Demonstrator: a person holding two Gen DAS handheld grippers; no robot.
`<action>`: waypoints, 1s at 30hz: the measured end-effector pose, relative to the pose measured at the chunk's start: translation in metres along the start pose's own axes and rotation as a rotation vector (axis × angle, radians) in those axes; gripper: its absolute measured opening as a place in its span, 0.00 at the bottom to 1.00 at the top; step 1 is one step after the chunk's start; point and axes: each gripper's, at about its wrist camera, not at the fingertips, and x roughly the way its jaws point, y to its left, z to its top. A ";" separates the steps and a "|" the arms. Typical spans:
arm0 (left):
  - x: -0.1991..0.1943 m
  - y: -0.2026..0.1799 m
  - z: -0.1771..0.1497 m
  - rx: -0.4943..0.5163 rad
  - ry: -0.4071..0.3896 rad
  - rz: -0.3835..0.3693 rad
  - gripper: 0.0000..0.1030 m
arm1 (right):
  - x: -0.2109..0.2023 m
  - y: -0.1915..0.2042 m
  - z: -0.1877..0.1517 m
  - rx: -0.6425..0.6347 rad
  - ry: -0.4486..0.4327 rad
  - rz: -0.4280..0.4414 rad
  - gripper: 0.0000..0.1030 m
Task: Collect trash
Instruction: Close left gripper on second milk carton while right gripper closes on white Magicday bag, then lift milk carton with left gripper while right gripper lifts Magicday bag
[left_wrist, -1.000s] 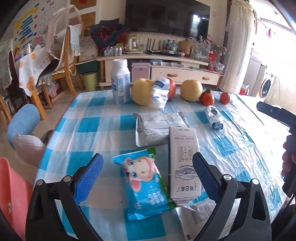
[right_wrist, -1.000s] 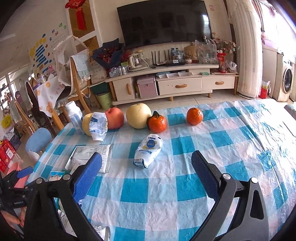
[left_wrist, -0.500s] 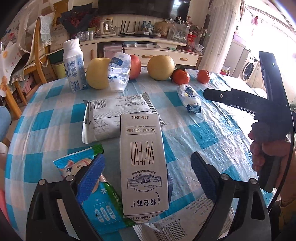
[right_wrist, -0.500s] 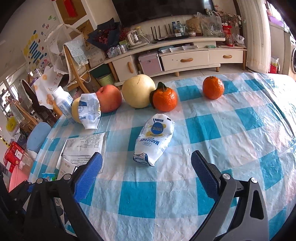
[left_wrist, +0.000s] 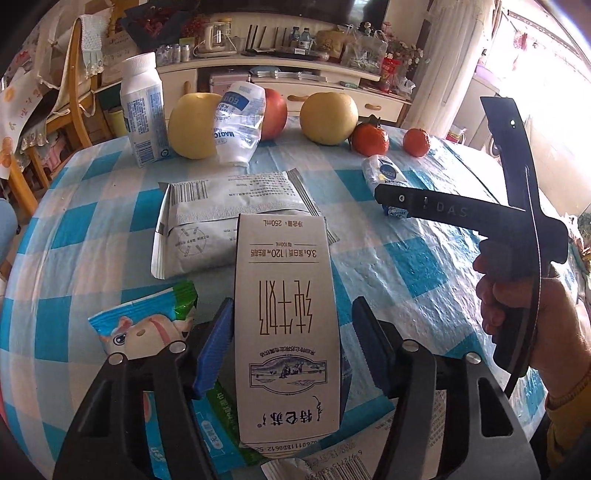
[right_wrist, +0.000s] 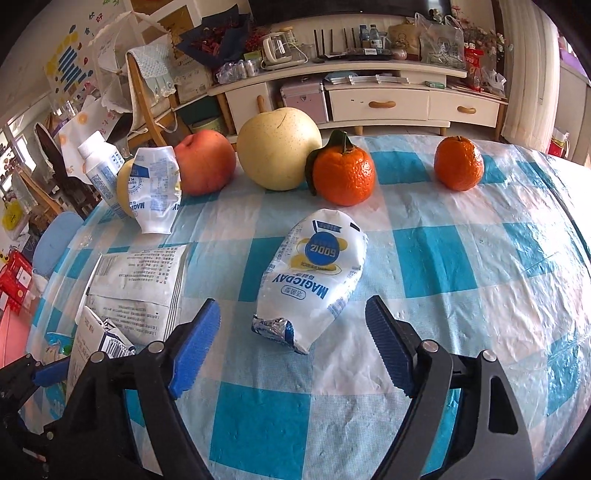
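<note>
My left gripper (left_wrist: 291, 343) is open, its blue pads on either side of a flattened white milk carton (left_wrist: 286, 317) lying on the checked tablecloth. A blue cartoon wrapper (left_wrist: 147, 332) lies to its left and a grey foil packet (left_wrist: 229, 225) behind it. My right gripper (right_wrist: 295, 347) is open just in front of a crumpled white Magicday pouch (right_wrist: 314, 273). That pouch also shows in the left wrist view (left_wrist: 386, 177). A second crumpled pouch (right_wrist: 155, 188) leans against the fruit.
Two pears (right_wrist: 279, 147), an apple (right_wrist: 205, 160) and two oranges (right_wrist: 343, 171) line the table's far side beside a white bottle (left_wrist: 144, 107). A chair (right_wrist: 147, 96) and a TV cabinet (right_wrist: 369, 99) stand beyond the table. The right gripper's body (left_wrist: 498, 221) is at the right in the left wrist view.
Both grippers have moved forward and lower. The left jaws have narrowed around the milk carton. The right gripper has come close up to the Magicday pouch.
</note>
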 end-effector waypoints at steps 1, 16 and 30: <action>0.001 0.000 0.000 0.001 0.004 0.000 0.60 | 0.001 0.000 0.001 -0.006 0.000 -0.005 0.77; 0.003 0.002 -0.001 -0.017 0.014 -0.019 0.53 | 0.006 -0.003 0.001 -0.036 0.007 -0.017 0.48; -0.034 0.014 0.000 -0.052 -0.081 -0.070 0.53 | -0.021 0.001 -0.003 -0.067 -0.040 0.012 0.44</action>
